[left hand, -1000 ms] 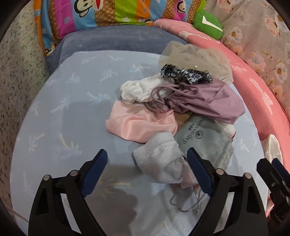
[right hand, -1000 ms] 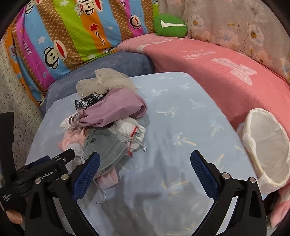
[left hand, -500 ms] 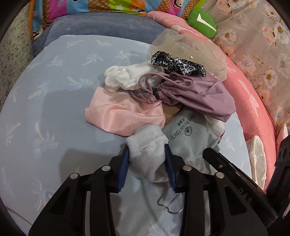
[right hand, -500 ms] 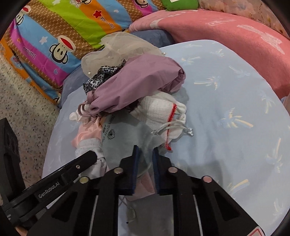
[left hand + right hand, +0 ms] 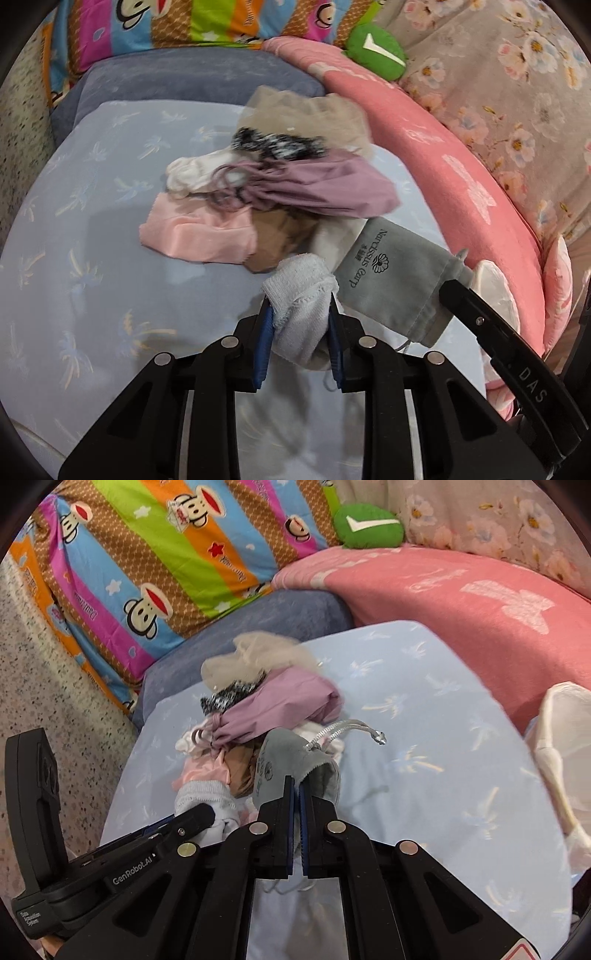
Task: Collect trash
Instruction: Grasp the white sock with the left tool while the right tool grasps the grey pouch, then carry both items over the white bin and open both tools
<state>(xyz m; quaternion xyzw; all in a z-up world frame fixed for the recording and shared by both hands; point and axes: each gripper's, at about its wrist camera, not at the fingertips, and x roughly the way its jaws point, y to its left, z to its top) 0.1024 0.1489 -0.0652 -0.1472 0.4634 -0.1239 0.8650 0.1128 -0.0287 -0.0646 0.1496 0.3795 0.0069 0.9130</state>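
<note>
Beside pink cloth (image 5: 199,236) at pile's near edge: left gripper (image 5: 299,325) closing on white sock (image 5: 299,295), soft, light, bunched. Right gripper (image 5: 296,794) clamped flat on grey pouch (image 5: 295,764) edge, just right of pink cloth; limp, drawcord dangling, may snag.

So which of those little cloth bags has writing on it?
The grey pouch, pinched in the right claw. It carries dark lettering and a flower logo; the purple bag and pink cloth are plain.

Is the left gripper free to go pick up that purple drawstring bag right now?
Probably not: the left gripper is closing on a white sock. The purple drawstring bag lies uncovered beyond.
</note>
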